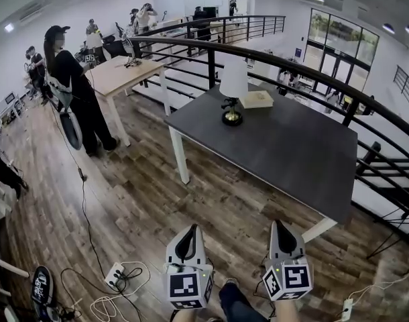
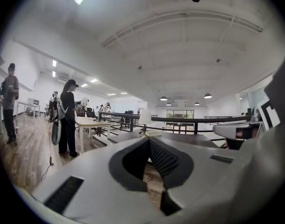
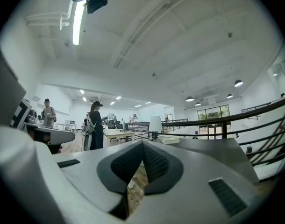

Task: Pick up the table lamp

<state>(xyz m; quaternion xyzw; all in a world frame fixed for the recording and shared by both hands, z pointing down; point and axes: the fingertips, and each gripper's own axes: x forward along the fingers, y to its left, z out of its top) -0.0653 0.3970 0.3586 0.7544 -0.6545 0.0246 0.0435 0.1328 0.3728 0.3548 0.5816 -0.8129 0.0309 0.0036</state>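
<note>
A table lamp (image 1: 232, 89) with a white shade and a brass base stands near the far left corner of the dark grey table (image 1: 291, 159). It shows small and distant in the left gripper view (image 2: 144, 123) and in the right gripper view (image 3: 155, 126). My left gripper (image 1: 189, 237) and right gripper (image 1: 283, 231) are low in the head view, side by side over the wooden floor, well short of the table. Both are shut with nothing between the jaws and point level toward the table.
A cream book (image 1: 257, 99) lies beside the lamp. A black curved railing (image 1: 312, 72) runs behind and right of the table. A person in black (image 1: 74, 92) stands by a wooden table (image 1: 121, 72) at the left. Cables and a power strip (image 1: 116, 276) lie on the floor.
</note>
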